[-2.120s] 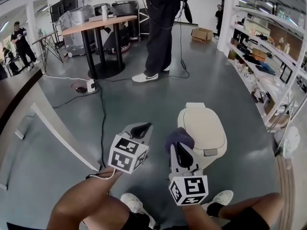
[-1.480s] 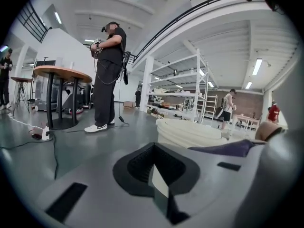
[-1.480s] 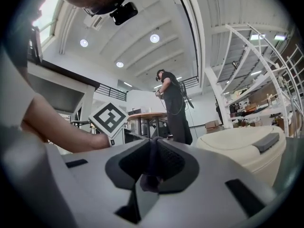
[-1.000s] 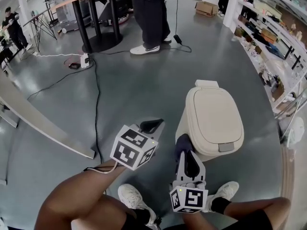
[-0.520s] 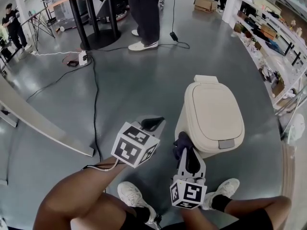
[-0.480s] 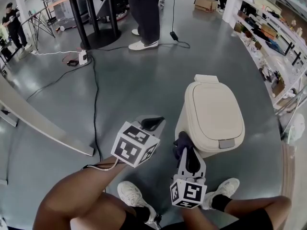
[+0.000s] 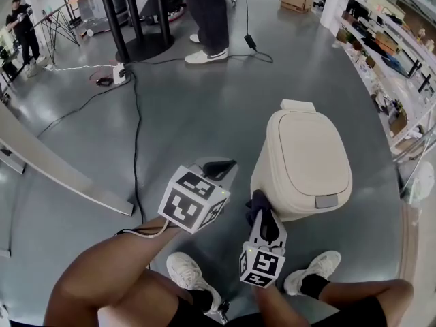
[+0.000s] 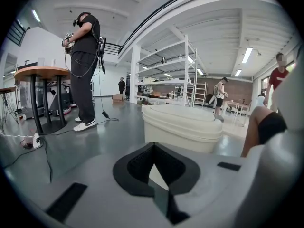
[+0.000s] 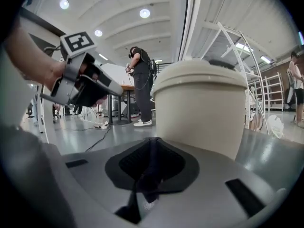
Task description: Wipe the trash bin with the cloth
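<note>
Right tongs (image 7: 261, 216) clamp cloth (image 7: 255, 200) just beside bin (image 7: 303, 162) near side, likely poised to wipe; left tongs (image 7: 216, 167) closed, empty, held clear.

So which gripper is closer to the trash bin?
Right. The right gripper, shut on the dark cloth, sits beside the trash bin; the left gripper hangs farther left.
</note>
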